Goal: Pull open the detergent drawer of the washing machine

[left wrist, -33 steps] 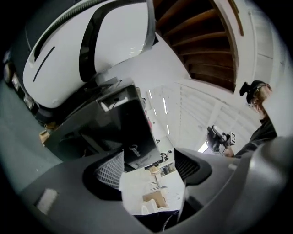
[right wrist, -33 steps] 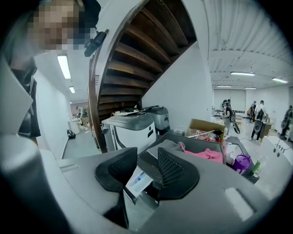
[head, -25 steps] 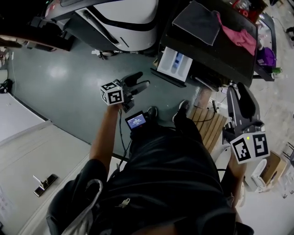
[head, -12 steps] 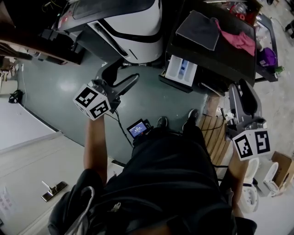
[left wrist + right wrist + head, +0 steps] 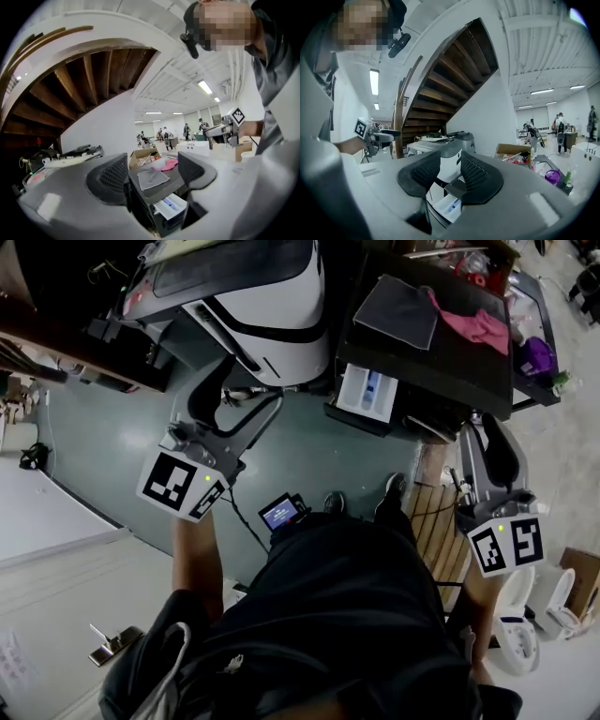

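The washing machine [image 5: 450, 362] has a dark top and stands at the upper right of the head view. Its white detergent drawer [image 5: 367, 392] juts out from the front, with a blue insert showing inside. My left gripper [image 5: 246, 388] hangs over the green floor left of the drawer, open and empty, apart from it. In the left gripper view the drawer [image 5: 171, 206] shows low between the spread jaws of that gripper [image 5: 154, 176]. My right gripper [image 5: 487, 432] is right of the machine's front corner, its jaws a little apart with nothing in them. The drawer [image 5: 450, 206] also shows below this gripper [image 5: 451, 177].
A grey cloth [image 5: 394, 310] and a pink cloth [image 5: 473, 324] lie on the washer's top. A white and black appliance [image 5: 267, 296] stands to the left of it. A wooden pallet [image 5: 439, 521] lies by my feet, and a small lit screen [image 5: 281, 512] hangs at my waist.
My left gripper has risen and rolled, so its marker cube now sits larger and further left in the head view. The right gripper has shifted slightly. The drawer stays pulled out.
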Tool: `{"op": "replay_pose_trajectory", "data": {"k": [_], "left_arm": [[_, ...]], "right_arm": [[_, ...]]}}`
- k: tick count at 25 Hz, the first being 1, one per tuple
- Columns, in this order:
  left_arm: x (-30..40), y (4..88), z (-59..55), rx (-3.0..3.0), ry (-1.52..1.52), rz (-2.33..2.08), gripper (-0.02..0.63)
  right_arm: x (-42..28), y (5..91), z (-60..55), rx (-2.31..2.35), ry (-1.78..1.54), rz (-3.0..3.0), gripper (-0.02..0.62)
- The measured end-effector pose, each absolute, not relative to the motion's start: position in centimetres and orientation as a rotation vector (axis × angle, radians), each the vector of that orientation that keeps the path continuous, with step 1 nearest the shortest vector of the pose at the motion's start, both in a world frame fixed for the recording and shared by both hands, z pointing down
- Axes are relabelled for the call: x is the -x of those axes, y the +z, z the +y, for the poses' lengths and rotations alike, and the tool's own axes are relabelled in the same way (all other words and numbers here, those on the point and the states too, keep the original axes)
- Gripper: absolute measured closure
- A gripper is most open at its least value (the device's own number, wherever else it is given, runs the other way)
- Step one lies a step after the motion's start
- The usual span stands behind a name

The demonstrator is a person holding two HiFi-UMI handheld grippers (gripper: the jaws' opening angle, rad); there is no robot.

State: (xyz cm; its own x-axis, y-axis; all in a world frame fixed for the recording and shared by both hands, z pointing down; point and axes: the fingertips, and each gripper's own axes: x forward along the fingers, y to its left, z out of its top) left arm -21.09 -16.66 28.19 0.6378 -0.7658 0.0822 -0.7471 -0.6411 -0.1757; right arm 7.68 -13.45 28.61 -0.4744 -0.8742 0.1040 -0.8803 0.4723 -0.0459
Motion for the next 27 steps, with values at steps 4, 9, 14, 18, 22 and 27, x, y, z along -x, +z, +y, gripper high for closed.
{"op": "replay_pose_trajectory", "data": {"k": [4, 9, 14, 18, 22, 27], "left_arm": [[19.7, 26.4, -15.4, 2.662, -0.253, 1.189, 0.218], [18.4, 25.7, -14.4, 2.708, -0.256, 1.153, 0.218], [18.2, 26.0, -14.5, 2.721, -0.245, 1.15, 0.218], [18.1, 26.3, -14.6, 2.73, -0.245, 1.149, 0.218], [18.1, 26.6, -14.9, 2.736, -0.256, 1.159, 0.218], [18.0, 27.0, -15.3, 2.744, -0.262, 1.166, 0.218]], "right_arm": [[-7.3, 28.3, -12.8, -1.562, 0.043, -2.58, 0.474], [-7.1, 27.8, -12.4, -1.58, 0.022, -2.577, 0.474], [-7.3, 27.6, -12.3, -1.584, 0.022, -2.568, 0.474], [-7.4, 27.7, -12.4, -1.579, 0.028, -2.565, 0.474], [-7.4, 27.7, -12.7, -1.568, 0.033, -2.565, 0.474], [-7.5, 27.8, -13.0, -1.56, 0.038, -2.564, 0.474]]}}
